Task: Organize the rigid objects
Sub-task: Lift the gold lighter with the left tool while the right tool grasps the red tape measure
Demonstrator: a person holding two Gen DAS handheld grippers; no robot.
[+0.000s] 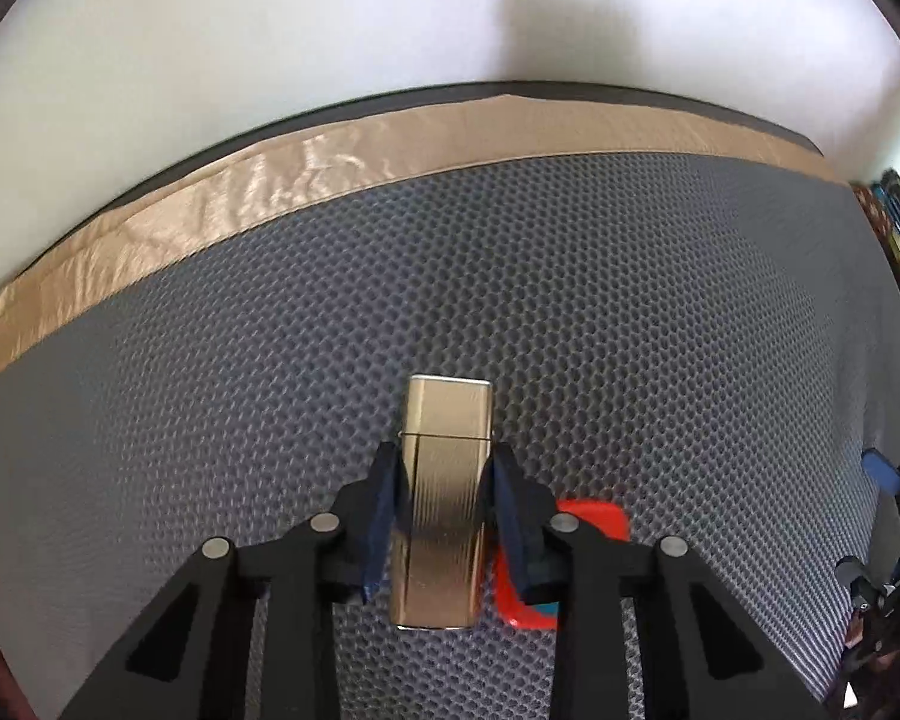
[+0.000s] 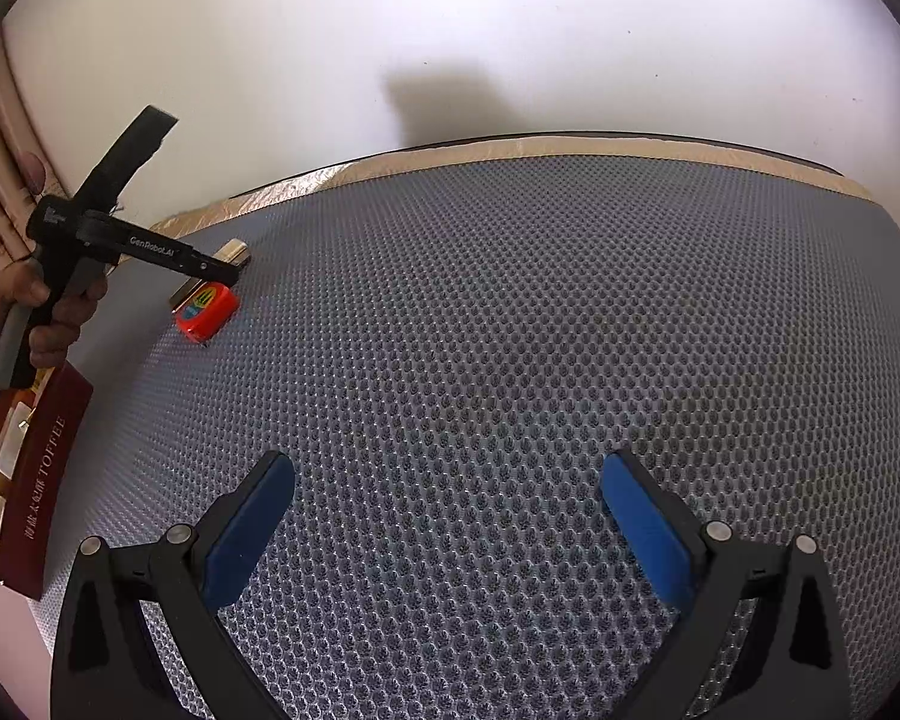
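Lighter (image 1: 444, 498) between left tool (image 1: 444, 516) pads, on mat (image 1: 630, 312); tape measure (image 1: 594, 525) just right.

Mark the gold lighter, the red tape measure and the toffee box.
gold lighter (image 1: 444, 498), left wrist view, ribbed body.
red tape measure (image 2: 206, 313), right wrist view, top face.
toffee box (image 2: 42, 474), right wrist view, lettered maroon side.

A ribbed gold metal lighter (image 1: 444, 498); at its four o'clock, a red plastic tape measure (image 2: 206, 313); a grey honeycomb-patterned mat (image 1: 630, 312).
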